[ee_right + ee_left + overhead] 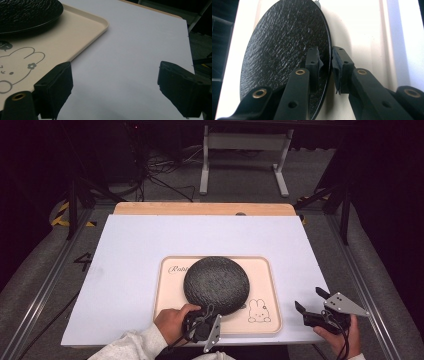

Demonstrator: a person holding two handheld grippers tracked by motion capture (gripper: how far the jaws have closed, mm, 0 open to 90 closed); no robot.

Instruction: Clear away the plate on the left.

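Black round plate point(216, 282) with a rough, pebbled surface was lying flat on the cream plastic tray point(170, 292). Its near rim sat between the jaws of the left gripper point(325, 53). In the left gripper view, one jaw stood over the top face of the plate and the other just outside the rim. They were set narrowly apart, with a thin gap showing at the outer pad, so I judged that they were not pinching it.

The step in hand looked like work at the rim of the plate, either taking it or letting it go; I could not tell which. To lift the plate, the jaws would need to press together on the rim first. To leave it, the gripper would only need to draw straight back.

The left hand point(172, 322) held its gripper low, pointing forward at the plate. The right gripper point(309, 298) was spread wide and held nothing, over the white sheet point(150, 245), well right of the tray. The right hand point(345, 335) was at the table's near edge.
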